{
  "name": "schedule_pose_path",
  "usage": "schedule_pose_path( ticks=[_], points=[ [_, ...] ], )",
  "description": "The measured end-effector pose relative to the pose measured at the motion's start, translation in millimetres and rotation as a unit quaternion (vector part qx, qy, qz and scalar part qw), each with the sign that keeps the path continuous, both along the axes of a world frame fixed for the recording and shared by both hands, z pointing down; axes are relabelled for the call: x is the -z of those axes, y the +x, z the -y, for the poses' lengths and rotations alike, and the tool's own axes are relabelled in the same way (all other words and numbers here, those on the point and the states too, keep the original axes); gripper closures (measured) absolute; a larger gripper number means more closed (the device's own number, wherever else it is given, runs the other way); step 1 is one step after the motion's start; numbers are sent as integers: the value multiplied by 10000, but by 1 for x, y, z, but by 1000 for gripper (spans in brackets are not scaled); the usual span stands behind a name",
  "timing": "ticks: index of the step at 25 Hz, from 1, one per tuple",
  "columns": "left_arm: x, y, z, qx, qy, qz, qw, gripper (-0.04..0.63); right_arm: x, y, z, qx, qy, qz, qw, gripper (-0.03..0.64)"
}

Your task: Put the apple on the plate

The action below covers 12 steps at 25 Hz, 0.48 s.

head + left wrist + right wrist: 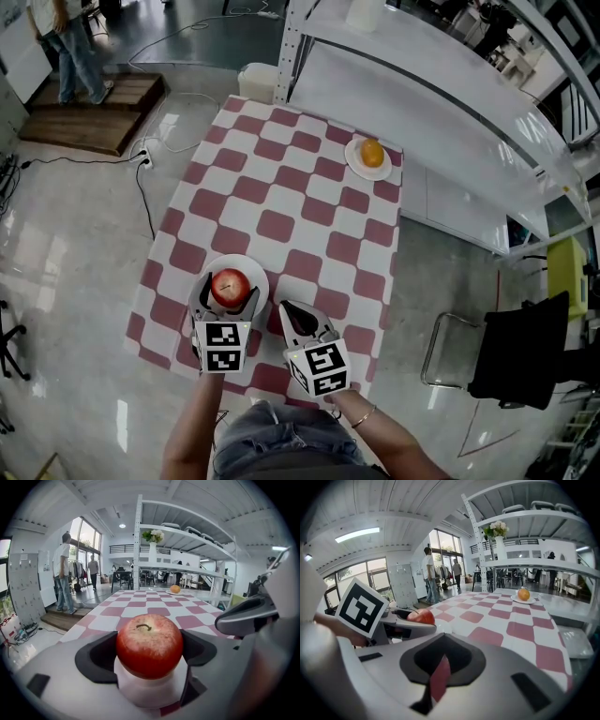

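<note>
The left hand-held gripper (pixel 149 653) was clenched on the red apple (pixel 149 644), its two dark jaw pads pressed against the fruit at 9 and 3 o'clock, the stem pointing up. Directly beneath the apple lay a white plate (pixel 140 693); the fruit sat at the plate's middle, though whether it rested on the plate or hung just clear of it could not be told. In the head view this plate lay toward 7 o'clock on the red-and-white checked surface (pixel 281 187), near the person's edge.

The right hand-held gripper (pixel 439 670) was clenched on nothing, its jaws drawn together with only a thin slit between them through which a red check showed. It lay just beside the left one, at its 3 o'clock, low over the surface.

At the far corner of the surface, toward 1 o'clock, a second white plate (pixel 356 167) carried an orange (pixel 372 152), well apart from the apple. A white shelf unit (pixel 450 122) stood along the surface's 3 o'clock side, and a black chair (pixel 525 352) stood on the floor toward 4 o'clock.
</note>
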<state>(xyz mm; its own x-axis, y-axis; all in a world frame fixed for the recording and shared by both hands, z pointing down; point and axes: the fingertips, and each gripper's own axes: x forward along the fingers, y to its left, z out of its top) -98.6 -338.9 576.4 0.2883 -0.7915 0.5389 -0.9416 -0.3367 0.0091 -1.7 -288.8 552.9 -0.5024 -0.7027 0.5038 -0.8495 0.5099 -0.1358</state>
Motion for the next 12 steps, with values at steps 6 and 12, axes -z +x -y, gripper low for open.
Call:
schedule_pose_path(
  ticks=[6,12],
  points=[
    [-4,1,2,-15,-27,39,10000,178,-1,2,1,-15,-28,-17,10000,606],
    [-8,3,3,-44,-95,55,9999,178,-3,4,1,-37,-54,-24,10000,606]
  ],
)
